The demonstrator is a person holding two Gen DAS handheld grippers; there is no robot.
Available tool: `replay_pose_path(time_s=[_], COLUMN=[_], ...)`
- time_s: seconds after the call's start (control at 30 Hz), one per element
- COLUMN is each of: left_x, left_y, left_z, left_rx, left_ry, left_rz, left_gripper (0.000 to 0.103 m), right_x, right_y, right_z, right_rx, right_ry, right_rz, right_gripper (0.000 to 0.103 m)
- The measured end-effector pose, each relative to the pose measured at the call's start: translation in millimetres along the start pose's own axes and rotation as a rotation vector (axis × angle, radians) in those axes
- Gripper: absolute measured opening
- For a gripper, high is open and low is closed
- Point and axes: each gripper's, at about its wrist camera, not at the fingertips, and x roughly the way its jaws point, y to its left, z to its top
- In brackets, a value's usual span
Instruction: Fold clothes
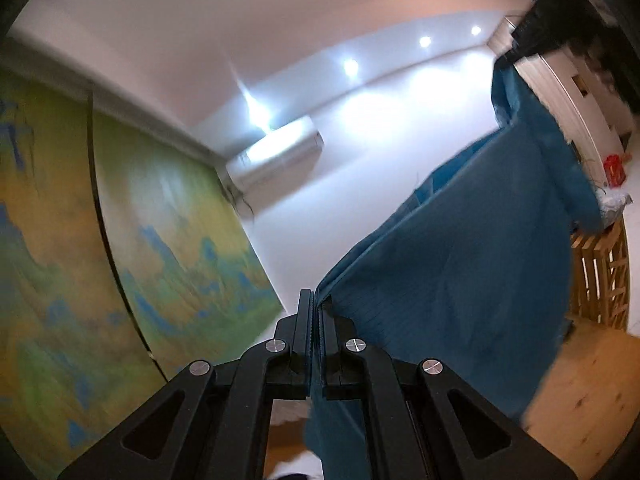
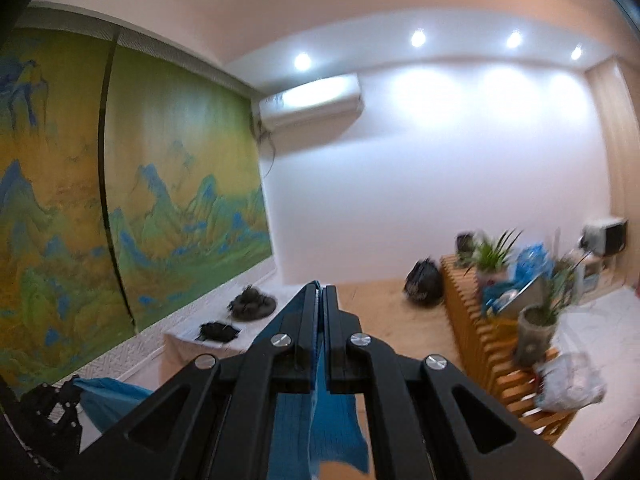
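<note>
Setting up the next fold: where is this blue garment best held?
Probably by its top edge, as now: the left gripper and right gripper each pinch the blue garment from above, so it hangs spread between them.

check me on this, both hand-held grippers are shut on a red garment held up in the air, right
Nearly right, but the garment is teal blue, not red. The left wrist view shows the left hand-held gripper shut on its edge, with the cloth hanging in the air toward the other hand. In the right wrist view the right hand-held gripper is shut on the same blue fabric.
</note>
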Motion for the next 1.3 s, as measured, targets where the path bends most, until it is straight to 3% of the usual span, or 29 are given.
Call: replay_pose_path(time_s=[0.13, 0.4, 0.57, 0.7, 0.8, 1.0, 1.17, 1.23, 1.3], left_x=[-14, 19, 77, 154, 218, 363, 444, 465, 476], left_y=[0, -16, -34, -73, -115, -237, -334, -360, -366], left_z=[12, 4, -20, -66, -118, -267, -374, -401, -407], left_rx=[0.037, 0.069, 0.089, 0.133, 0.164, 0.222, 0.227, 0.229, 0.185], left_ry=[-0.026, 0.004, 0.06, 0.162, 0.26, 0.529, 0.759, 0.846, 0.9], left_rz=[0.009, -0.016, -0.019, -0.065, -0.122, -0.273, -0.411, -0.452, -0.51], left_gripper=[0.002, 0.002, 0.002, 0.002, 0.002, 0.002, 0.002, 0.006, 0.008], right_x=[-25, 33, 142, 251, 343, 512, 597, 602, 594], right_y=[16, 11, -12, -36, -55, -107, -150, -166, -178], right_z=[17, 14, -23, -77, -140, -295, -420, -446, -457], right_rx=[-0.025, -0.037, -0.046, -0.058, -0.086, -0.124, -0.144, -0.118, -0.082], right_ry=[-0.046, -0.025, 0.073, 0.188, 0.29, 0.502, 0.735, 0.806, 0.837], right_rz=[-0.04, -0.119, -0.165, -0.211, -0.251, -0.324, -0.391, -0.391, -0.391], right_gripper=[0.002, 0.002, 0.002, 0.002, 0.002, 0.002, 0.003, 0.003, 0.003])
